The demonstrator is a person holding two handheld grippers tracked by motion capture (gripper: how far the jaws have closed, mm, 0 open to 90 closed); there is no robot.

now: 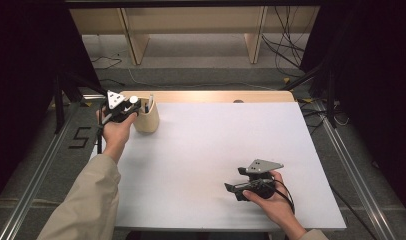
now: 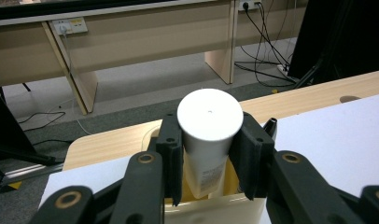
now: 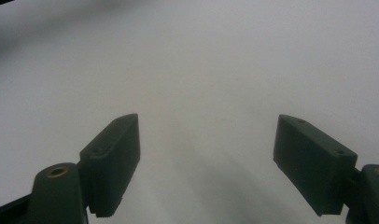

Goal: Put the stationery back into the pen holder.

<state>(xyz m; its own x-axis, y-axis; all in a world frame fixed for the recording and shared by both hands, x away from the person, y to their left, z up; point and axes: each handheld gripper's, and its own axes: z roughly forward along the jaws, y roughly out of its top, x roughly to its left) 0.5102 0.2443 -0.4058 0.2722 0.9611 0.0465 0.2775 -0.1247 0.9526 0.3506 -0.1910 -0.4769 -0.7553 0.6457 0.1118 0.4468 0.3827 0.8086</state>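
At the table's far left corner, we held a white tube (image 2: 209,135) upright in our left gripper (image 2: 210,161), jaws clamped on its sides, its lower end already inside a pale wooden holder (image 1: 147,119) directly beneath, while our right gripper (image 3: 208,163) rested wide open, well apart.

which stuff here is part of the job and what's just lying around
In the job:
- white tube, clamped in the left gripper
- wooden holder it stands in, with a pen

Lying about:
- right gripper, open, idle over the white table
- cables on the floor
- wooden bench behind
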